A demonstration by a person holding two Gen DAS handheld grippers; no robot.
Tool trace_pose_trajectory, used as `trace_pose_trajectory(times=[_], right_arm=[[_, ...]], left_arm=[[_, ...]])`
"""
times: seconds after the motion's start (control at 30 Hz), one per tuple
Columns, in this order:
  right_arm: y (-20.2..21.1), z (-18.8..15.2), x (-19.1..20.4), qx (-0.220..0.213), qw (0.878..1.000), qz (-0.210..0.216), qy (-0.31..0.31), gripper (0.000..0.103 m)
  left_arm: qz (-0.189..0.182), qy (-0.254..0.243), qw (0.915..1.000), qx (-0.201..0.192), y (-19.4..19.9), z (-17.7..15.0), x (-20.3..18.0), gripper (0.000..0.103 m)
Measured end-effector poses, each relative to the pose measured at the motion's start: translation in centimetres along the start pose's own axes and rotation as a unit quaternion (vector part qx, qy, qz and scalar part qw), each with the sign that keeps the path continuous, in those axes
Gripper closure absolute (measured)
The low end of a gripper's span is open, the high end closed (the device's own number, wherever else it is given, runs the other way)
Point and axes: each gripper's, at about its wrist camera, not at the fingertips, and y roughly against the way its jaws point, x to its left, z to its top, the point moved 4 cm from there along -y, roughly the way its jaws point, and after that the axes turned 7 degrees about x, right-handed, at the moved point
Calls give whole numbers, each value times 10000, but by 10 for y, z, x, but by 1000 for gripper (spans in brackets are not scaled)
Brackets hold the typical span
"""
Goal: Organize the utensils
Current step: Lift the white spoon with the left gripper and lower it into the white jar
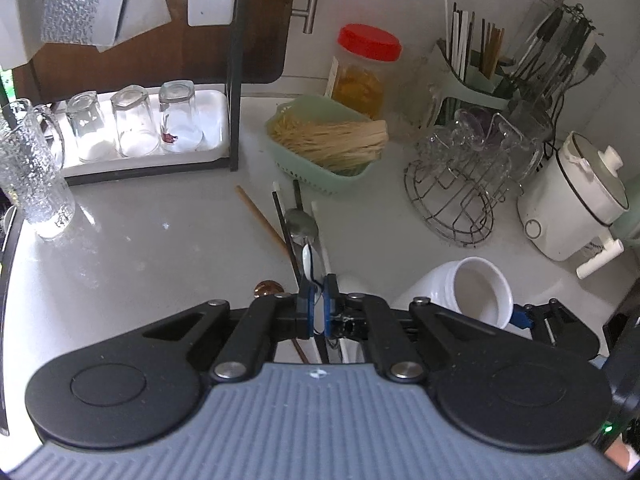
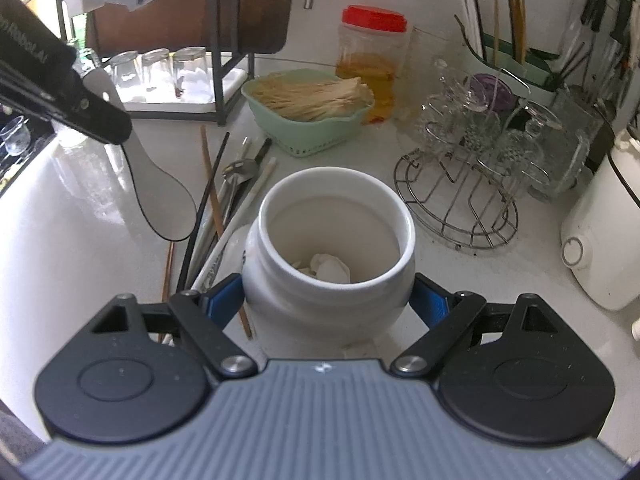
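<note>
Clutter crowds the far side of the white desk (image 2: 80, 264): a green basket (image 2: 308, 120) of pale dried strands, a red-lidded jar (image 2: 374, 60) just behind it, a wire rack (image 2: 456, 196) carrying upturned stemmed glasses, and a white cooker (image 2: 600, 248) at the right edge. Behind the rack a pale green caddy (image 1: 468, 84) holds upright chopsticks and straws against the tiled wall. To the left, three tumblers (image 1: 132, 122) stand upside down on a white tray under a dark metal shelf frame, with a textured glass mug (image 1: 28, 176) nearer the desk's edge.

Loose utensils (image 2: 224, 200) lie in a heap on the desk just left of the white ceramic jar (image 2: 332, 240): chopsticks in wood, black and white, and a metal spoon (image 1: 302, 224). The right gripper (image 2: 332, 304) has its blue-padded fingers (image 2: 224, 300) set against both sides of the jar's body, grasping it; something white lies at the jar's bottom. The left gripper (image 1: 318, 308) hangs over the heap with its fingers clenched on a thin white paddle (image 2: 160, 196), whose broad flat blade hangs just left of the jar in the right wrist view.
</note>
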Motion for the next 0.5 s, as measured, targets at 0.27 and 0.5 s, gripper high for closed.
trace_pose_trajectory(times=[0.27, 0.5], right_arm=[[-1, -1, -3, -54, 9996, 159, 215, 12], [0, -2, -3, -102, 9994, 220, 254, 12]], left_arm=[[-54, -76, 9997, -246, 45, 16, -28, 98], [-377, -386, 9976, -437, 88, 33, -67, 98]])
